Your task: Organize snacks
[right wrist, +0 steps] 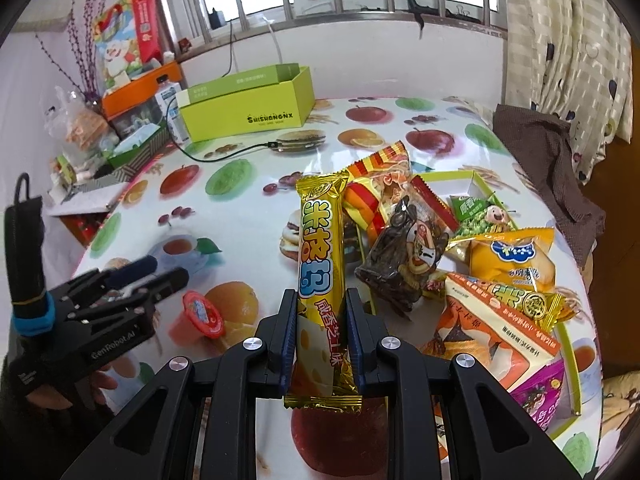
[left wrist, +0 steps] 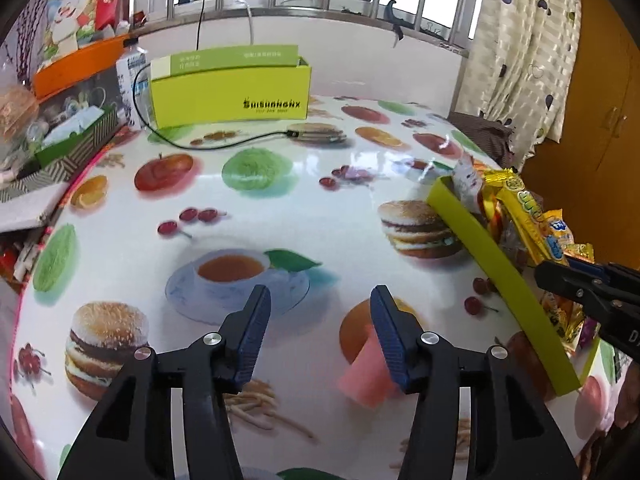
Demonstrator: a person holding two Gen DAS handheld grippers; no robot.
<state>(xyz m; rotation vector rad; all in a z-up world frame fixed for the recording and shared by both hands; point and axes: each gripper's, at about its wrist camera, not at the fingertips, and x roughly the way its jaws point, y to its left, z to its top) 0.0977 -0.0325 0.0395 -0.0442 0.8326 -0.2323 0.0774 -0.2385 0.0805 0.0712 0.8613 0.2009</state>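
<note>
My right gripper (right wrist: 321, 300) is shut on a long gold snack bar (right wrist: 322, 248) and holds it upright above the table, left of the shallow green tray (right wrist: 572, 344) piled with several snack packets. The bar (left wrist: 532, 220) and the tray wall (left wrist: 496, 272) also show in the left wrist view, with the right gripper (left wrist: 560, 276) at the frame's right edge. My left gripper (left wrist: 318, 300) is open and empty, low over the table. A pink jelly cup (left wrist: 368, 372) lies just under its right finger; it also shows in the right wrist view (right wrist: 202, 314) beside the left gripper (right wrist: 160, 272).
An open lime-green box (right wrist: 256, 110) stands at the back of the fruit-print table (left wrist: 280, 208), with a black cable (left wrist: 224, 144) in front of it. Clutter and an orange box (right wrist: 140, 84) line the left side. A brown cloth (right wrist: 552, 160) lies at the right edge.
</note>
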